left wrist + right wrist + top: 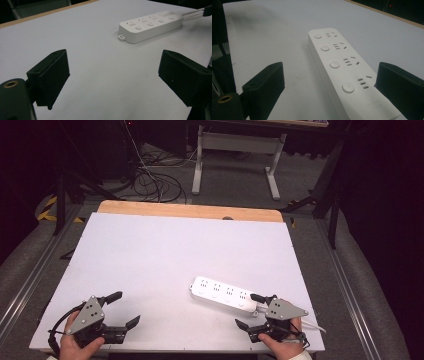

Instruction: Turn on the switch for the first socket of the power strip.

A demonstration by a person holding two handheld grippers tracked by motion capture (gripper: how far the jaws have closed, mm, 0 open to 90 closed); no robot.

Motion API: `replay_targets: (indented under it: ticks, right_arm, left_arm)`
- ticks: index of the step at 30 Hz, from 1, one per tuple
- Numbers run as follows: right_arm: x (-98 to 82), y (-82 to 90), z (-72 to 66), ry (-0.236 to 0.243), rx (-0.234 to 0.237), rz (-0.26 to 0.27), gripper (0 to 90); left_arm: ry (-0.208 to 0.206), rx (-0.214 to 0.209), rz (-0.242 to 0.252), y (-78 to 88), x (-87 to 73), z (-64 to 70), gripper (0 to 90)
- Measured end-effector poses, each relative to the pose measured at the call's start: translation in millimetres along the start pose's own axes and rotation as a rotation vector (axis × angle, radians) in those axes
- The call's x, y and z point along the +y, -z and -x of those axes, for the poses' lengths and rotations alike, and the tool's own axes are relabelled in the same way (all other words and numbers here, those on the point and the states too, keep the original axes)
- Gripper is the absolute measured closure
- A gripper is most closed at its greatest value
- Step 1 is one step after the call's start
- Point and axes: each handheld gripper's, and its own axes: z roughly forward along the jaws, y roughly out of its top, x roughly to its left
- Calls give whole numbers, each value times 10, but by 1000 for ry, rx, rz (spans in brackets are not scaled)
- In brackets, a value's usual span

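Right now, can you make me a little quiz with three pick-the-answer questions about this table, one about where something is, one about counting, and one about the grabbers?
1. Where does the white power strip lie on the table?
A. near the right gripper
B. beside the left gripper
C. at the far wooden edge

2. How many round buttons are on the power strip?
A. two
B. four
C. six

3. How do the right gripper's jaws stand?
A. shut tight on the strip
B. shut with nothing between
C. open, the strip's near end between them

Answers:
1. A, since the high view shows the strip's end just by the right gripper.
2. B, since the right gripper view shows four buttons in a row, one beside each socket.
3. C, since the right gripper view shows both jaws wide apart around the strip's end.
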Motion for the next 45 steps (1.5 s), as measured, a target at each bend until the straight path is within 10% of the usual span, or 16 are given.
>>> replay_targets:
  ticks: [45]
  right_arm:
    - [343,15,79,18,10,-21,137]
  left_arm:
    - [-5,55,-30,24,4,-10,111]
